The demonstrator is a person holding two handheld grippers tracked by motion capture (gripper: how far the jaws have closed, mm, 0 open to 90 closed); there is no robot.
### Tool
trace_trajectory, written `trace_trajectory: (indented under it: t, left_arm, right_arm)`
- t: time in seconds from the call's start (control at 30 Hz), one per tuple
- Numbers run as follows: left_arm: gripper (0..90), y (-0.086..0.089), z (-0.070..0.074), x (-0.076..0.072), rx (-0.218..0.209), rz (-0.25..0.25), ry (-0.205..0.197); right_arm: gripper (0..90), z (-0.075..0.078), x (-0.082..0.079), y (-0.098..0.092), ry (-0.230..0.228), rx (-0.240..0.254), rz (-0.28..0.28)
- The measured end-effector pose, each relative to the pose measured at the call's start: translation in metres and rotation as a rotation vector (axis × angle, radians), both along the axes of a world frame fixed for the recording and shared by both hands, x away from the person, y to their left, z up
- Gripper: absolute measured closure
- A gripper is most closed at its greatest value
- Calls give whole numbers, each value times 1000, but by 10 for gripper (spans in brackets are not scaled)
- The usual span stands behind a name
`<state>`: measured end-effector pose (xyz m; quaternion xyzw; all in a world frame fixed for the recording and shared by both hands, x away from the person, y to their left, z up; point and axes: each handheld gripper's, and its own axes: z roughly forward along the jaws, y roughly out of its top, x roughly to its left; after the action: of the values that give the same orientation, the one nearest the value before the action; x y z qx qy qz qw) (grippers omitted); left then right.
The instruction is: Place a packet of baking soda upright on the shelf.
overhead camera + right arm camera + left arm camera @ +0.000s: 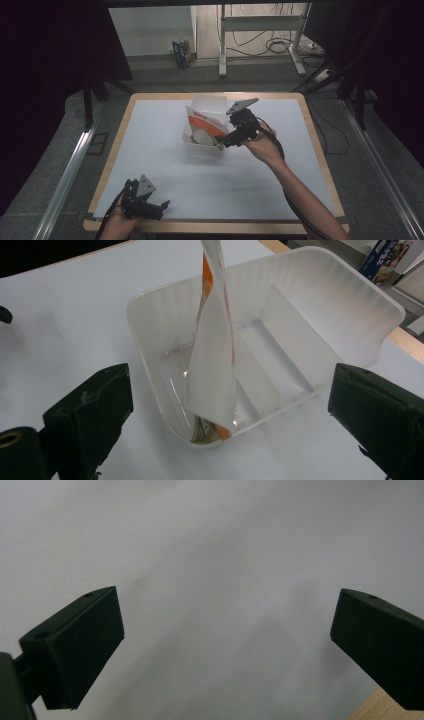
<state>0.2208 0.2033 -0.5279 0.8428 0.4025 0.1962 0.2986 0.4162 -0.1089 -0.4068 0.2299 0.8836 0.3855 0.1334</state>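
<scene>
Standing upright in the bin (350, 300) at frame centre, the pouch (215, 355) is sitting between the right gripper's (227, 415) wide-open jaws, untouched. Left gripper (225, 645) is gaping empty over the table (210, 540).

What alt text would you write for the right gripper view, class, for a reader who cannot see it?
A white and orange packet stands on end inside a clear plastic tub on a white table. The right tool looks down on it, its two black jaws wide apart and holding nothing.
</scene>
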Motion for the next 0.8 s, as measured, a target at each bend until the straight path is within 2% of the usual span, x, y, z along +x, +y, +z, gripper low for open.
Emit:
trace_trajectory:
  t: [0.33,0.8]
  left_arm:
    - [8,0,0,0,8,-3,-3]
    - [8,-1,0,-1,13,-3,-3]
  right_arm:
    - [31,-10,-7,-7,-7,-2,3]
    - [27,-25,-22,-22,20,74,-35]
